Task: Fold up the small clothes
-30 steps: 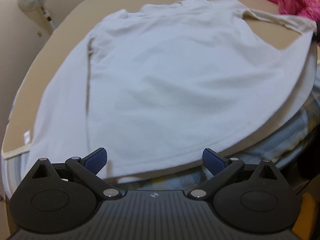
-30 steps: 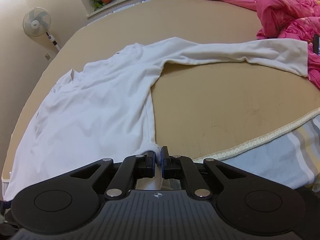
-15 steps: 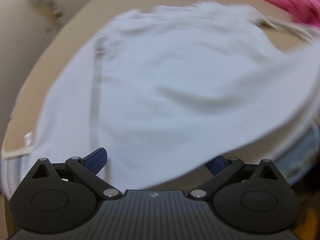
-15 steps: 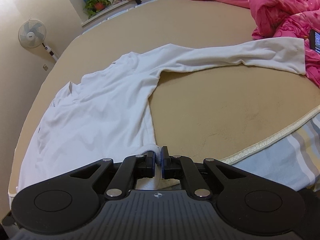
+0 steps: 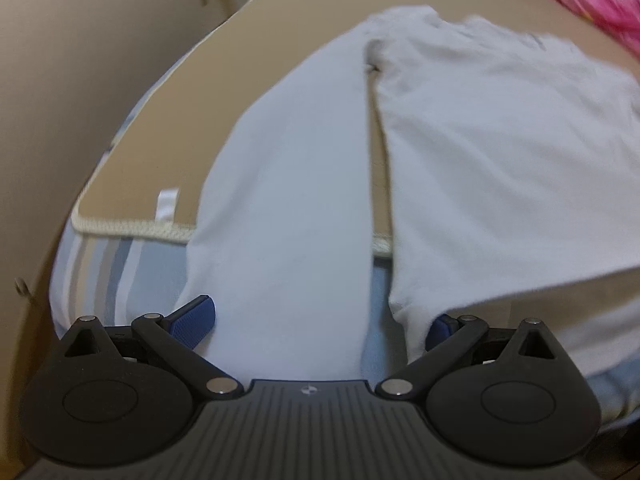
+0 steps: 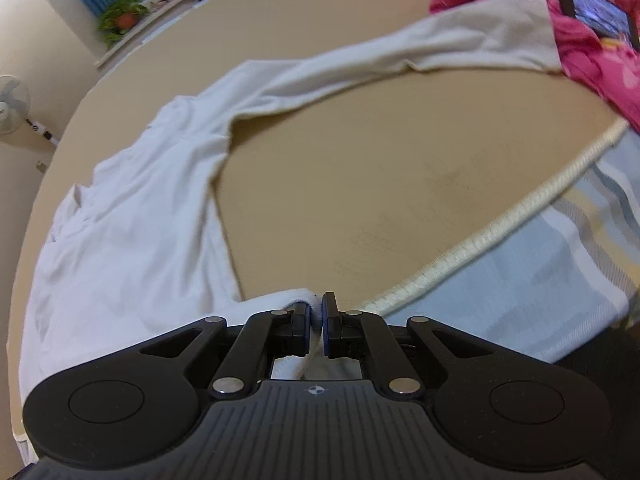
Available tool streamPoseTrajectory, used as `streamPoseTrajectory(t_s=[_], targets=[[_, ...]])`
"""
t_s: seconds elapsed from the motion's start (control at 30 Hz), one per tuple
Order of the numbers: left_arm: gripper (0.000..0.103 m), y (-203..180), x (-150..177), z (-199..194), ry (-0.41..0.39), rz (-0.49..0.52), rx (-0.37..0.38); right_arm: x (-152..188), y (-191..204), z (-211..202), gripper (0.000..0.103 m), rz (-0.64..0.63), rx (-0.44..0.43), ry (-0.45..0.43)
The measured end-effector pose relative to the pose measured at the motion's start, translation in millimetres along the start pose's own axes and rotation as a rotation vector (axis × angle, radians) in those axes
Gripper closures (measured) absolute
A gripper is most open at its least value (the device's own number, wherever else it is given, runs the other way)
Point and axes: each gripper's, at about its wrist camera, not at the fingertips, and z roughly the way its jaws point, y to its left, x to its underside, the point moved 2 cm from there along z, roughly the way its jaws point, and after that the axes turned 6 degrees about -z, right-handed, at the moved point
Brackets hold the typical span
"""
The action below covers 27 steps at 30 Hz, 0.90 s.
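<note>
A white long-sleeved shirt (image 5: 500,152) lies spread on a tan mat (image 5: 192,128) on the bed. In the left wrist view its left sleeve (image 5: 288,208) hangs over the mat's front edge, between the fingers of my left gripper (image 5: 316,322), which is open and holds nothing. In the right wrist view my right gripper (image 6: 317,318) is shut on the shirt's bottom hem corner (image 6: 296,296) at the mat's front edge. The shirt body (image 6: 132,240) lies to the left and the other sleeve (image 6: 440,44) stretches to the far right.
A pink quilt (image 6: 592,52) with a phone (image 6: 596,12) on it lies at the far right. The mat's braided edge (image 6: 500,224) runs over a striped sheet (image 6: 540,280). A fan (image 6: 10,108) and a potted plant (image 6: 124,18) stand by the far wall.
The left gripper has swung left, from facing the shirt's hem to facing the left sleeve. The right gripper, still shut on the hem corner, has moved slightly and the view has tilted.
</note>
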Motion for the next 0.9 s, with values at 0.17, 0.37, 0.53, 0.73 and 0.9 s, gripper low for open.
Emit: streamPoseTrajectory(t_s=[0.17,0.37,0.53,0.73,0.9], targets=[[0.009,-27,12,-1,0.011,0.153,0.03,11,-6,8,0.096,-0.019,-0.032,0.02],[0.073,-37,14,-1,0.023,0.113,0.077,26,-6,17,0.067,-0.072,-0.079,0.063],[0.1,-34,7,-24,-0.027,0.106,0.046,34,12,7,0.102,-0.25,-0.012,-0.009],[0.1,5,-11,-99,-0.146,0.149,0.057,24,39,-95,0.102,-0.401,-0.059,-0.149],[0.1,-8,10,-73,-0.044,0.286,0.018,53,34,-87,0.102,-0.544,0.039,-0.03]])
